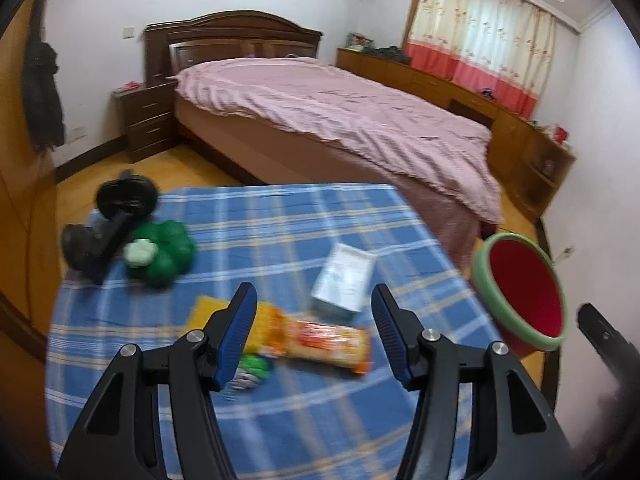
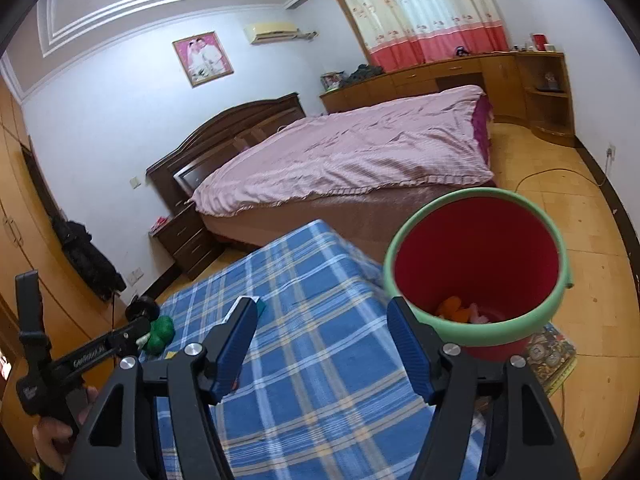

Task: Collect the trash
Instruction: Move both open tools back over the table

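Note:
An orange snack wrapper [image 1: 316, 340] lies on the blue plaid tablecloth [image 1: 280, 220], just below my left gripper [image 1: 314, 300], which is open and holds nothing. A small green-and-white wrapper [image 1: 250, 372] lies beside its left finger, and a white box [image 1: 344, 280] lies just beyond the fingertips. The red bucket with a green rim [image 1: 524, 280] stands off the table's right edge. In the right wrist view my right gripper [image 2: 324, 308] is open and empty, next to the bucket [image 2: 476, 248]. Orange and pink scraps [image 2: 460, 312] lie at the bucket's bottom.
A green plush toy [image 1: 164, 252] and a black object [image 1: 112, 216] sit at the table's far left. A bed with a pink cover [image 1: 340, 120] stands behind the table. A hand [image 2: 52, 436] holds the left gripper's body [image 2: 40, 360]. A patterned mat [image 2: 552, 356] lies under the bucket.

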